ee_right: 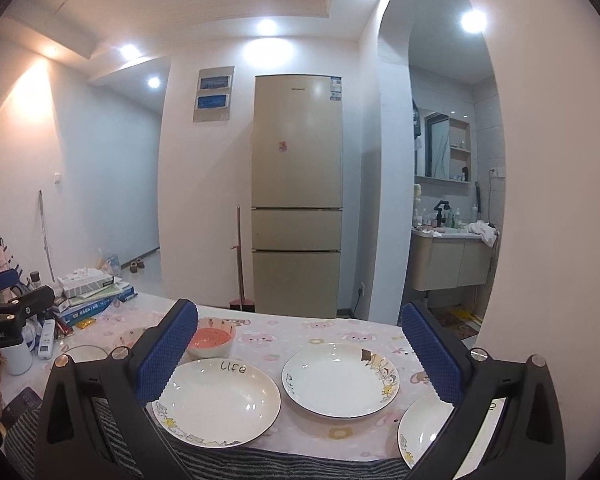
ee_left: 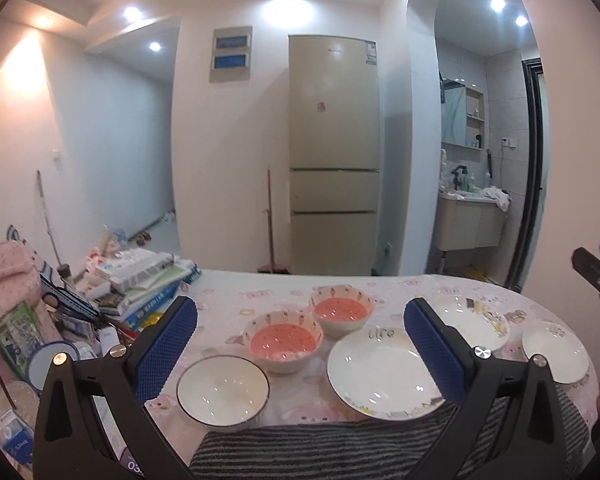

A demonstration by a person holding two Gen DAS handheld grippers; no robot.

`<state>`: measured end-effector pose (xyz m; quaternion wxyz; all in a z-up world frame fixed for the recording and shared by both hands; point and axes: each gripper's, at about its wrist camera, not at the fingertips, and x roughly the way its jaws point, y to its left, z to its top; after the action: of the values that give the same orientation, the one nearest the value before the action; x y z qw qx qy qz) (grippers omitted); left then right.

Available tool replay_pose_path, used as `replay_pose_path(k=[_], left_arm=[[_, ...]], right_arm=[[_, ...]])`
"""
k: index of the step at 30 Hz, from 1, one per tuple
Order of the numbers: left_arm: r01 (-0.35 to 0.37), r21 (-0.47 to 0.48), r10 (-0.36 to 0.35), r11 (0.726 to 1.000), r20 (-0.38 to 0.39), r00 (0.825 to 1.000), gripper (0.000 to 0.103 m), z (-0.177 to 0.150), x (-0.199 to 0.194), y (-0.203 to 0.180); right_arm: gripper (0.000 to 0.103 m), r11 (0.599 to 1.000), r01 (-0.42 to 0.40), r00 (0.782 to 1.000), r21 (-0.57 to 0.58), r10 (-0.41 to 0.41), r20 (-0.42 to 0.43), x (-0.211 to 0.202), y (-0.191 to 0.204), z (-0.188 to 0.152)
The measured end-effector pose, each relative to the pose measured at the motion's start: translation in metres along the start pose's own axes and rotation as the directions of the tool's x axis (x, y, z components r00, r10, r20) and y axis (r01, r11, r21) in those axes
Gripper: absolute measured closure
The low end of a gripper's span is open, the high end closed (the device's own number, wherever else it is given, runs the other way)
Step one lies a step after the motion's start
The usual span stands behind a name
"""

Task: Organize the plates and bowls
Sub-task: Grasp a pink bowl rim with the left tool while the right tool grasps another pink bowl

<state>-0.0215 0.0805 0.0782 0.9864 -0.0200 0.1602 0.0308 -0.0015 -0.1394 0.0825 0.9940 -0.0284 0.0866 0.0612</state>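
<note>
Left gripper (ee_left: 300, 344) and right gripper (ee_right: 300, 356) fingers spread wide, empty, above bowls (ee_left: 283, 340) and plates (ee_right: 340, 380) on worktop (ee_right: 328, 326).

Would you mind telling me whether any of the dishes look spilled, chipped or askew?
Nothing stands out. Three bowls sit upright and apart; the pink in two looks like glaze, not a spill. Three plates lie flat and unstacked. No chips show. Both grippers hover open.
</note>
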Motion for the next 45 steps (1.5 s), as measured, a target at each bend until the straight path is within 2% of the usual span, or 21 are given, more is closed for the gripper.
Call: replay_pose_path(k=[3,5,8,11,16,18,19,22,24,26,28,29,31,36,39,43,45], left_arm=[[0.021,-0.053,-0.022,0.998,-0.006,1.0,0.0,0.006,0.001,0.01],[0.013,-0.048,-0.012,0.999,0.015,1.0,0.0,0.021,0.002,0.01],[-0.014,-0.034,0.016,0.999,0.059,0.998,0.0,0.05,0.005,0.006],[-0.009,-0.047,0.014,0.999,0.11,0.994,0.0,0.081,0.005,0.005],[-0.043,-0.078,0.057,0.996,0.181,0.982,0.0,0.125,0.004,0.004],[-0.067,-0.144,0.099,0.987,0.224,0.97,0.0,0.136,0.002,0.006],[-0.057,-0.156,0.096,0.986,0.253,0.963,0.0,0.139,0.001,0.007],[-0.074,-0.134,0.109,0.988,0.278,0.954,0.0,0.152,0.008,0.004],[-0.05,-0.096,0.073,0.994,0.254,0.964,0.0,0.159,0.022,0.002],[0.004,-0.077,0.013,0.997,0.214,0.977,0.0,0.16,0.039,0.002],[0.047,-0.14,-0.018,0.989,0.206,0.978,0.0,0.158,0.057,0.009],[0.054,-0.168,-0.02,0.984,0.197,0.98,0.0,0.157,0.067,0.012],[0.052,-0.161,-0.026,0.986,0.157,0.987,0.0,0.149,0.092,0.013],[0.02,-0.137,-0.02,0.99,0.006,1.0,0.0,0.124,0.162,0.018],[0.02,-0.126,-0.031,0.992,-0.089,0.996,0.0,0.112,0.199,0.016],[0.008,-0.086,-0.025,0.996,-0.198,0.98,0.0,0.09,0.239,0.01],[0.004,-0.077,-0.023,0.997,-0.239,0.971,0.0,0.079,0.255,0.006]], right_arm=[[0.0,1.0,-0.013,1.0,0.006,0.013,0.023,0.003,0.003,0.01],[0.0,1.0,-0.017,0.999,0.004,0.017,0.048,0.005,0.008,0.02],[0.0,1.0,-0.025,0.995,0.007,0.024,0.092,0.012,0.017,0.048],[0.0,0.998,-0.058,0.992,0.028,0.054,0.114,0.023,0.028,0.083],[0.0,0.99,-0.084,0.988,0.116,0.067,0.139,0.045,0.032,0.127],[0.0,0.981,-0.134,0.984,0.143,0.115,0.135,0.059,0.033,0.145],[0.0,0.973,-0.159,0.981,0.167,0.138,0.134,0.065,0.032,0.151],[0.0,0.949,-0.21,0.974,0.236,0.184,0.129,0.084,0.026,0.156],[0.0,0.945,-0.206,0.977,0.253,0.184,0.108,0.104,0.024,0.147],[0.0,0.954,-0.184,0.982,0.238,0.17,0.077,0.125,0.025,0.137],[0.0,0.961,-0.162,0.987,0.226,0.157,0.039,0.147,0.026,0.128],[0.0,0.96,-0.151,0.988,0.235,0.153,0.006,0.164,0.025,0.122],[0.0,0.957,-0.146,0.986,0.253,0.16,-0.038,0.188,0.021,0.114],[0.0,0.934,-0.163,0.956,0.319,0.23,-0.184,0.252,0.011,0.084],[0.0,0.931,-0.153,0.939,0.332,0.241,-0.244,0.28,0.012,0.07],[0.0,0.937,-0.136,0.92,0.322,0.241,-0.311,0.303,0.018,0.048],[0.004,0.937,-0.148,0.899,0.317,0.261,-0.352,0.318,0.025,0.036]])
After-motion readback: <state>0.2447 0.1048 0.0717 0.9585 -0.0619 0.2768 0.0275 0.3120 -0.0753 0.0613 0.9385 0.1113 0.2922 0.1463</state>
